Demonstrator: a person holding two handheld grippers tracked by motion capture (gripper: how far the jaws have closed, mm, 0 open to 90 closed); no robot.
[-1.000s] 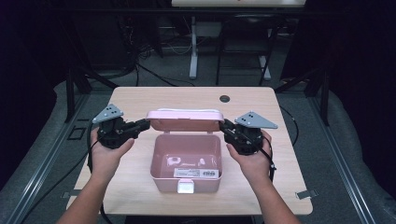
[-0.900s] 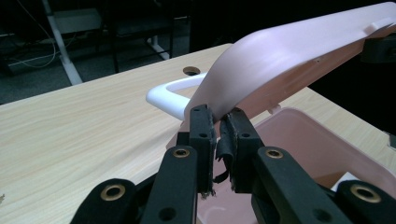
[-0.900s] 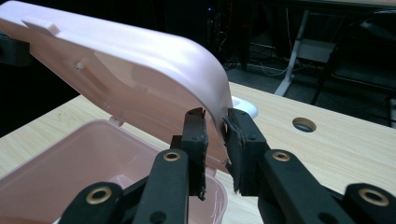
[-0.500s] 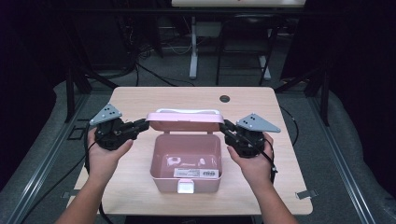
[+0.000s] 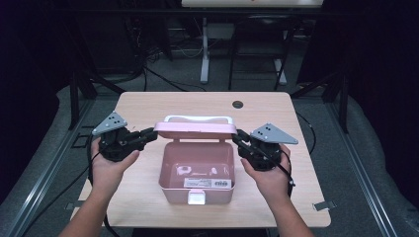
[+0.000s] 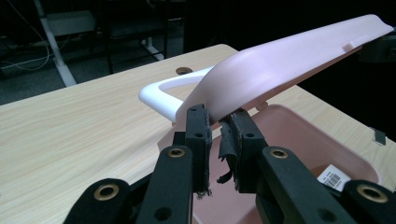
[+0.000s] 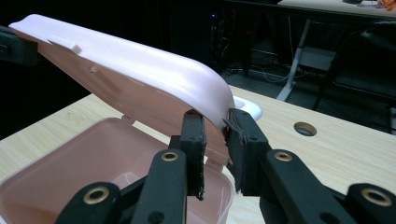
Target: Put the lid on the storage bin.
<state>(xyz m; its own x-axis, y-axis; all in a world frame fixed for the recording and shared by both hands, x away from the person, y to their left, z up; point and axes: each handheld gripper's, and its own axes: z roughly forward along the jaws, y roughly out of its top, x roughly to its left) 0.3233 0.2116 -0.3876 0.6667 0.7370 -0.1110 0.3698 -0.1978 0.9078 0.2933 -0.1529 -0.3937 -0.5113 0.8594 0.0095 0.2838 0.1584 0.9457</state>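
Observation:
A pink plastic box [image 5: 196,190] stands open in the middle of the table, its hinged lid [image 5: 195,129] held half raised over it. A white handle [image 5: 197,118] runs along the lid's far edge. My left gripper [image 5: 152,133] is shut on the lid's left corner, and the left gripper view shows the lid [image 6: 289,60] slanting up from between the jaws. My right gripper [image 5: 237,136] is shut on the right corner, where the lid [image 7: 140,70] also rises from its jaws. Inside the box lie a barcode label [image 5: 207,183] and some small pale items.
The box has a white latch [image 5: 196,197] on its near wall. The wooden table [image 5: 148,106] has a round cable hole [image 5: 237,104] at the back. Dark floor, cables and metal stands surround the table. Both forearms come in from the near edge.
Both hands have drifted slightly toward me and outward, still gripping the lid's corners. The lid's tilt looks almost the same.

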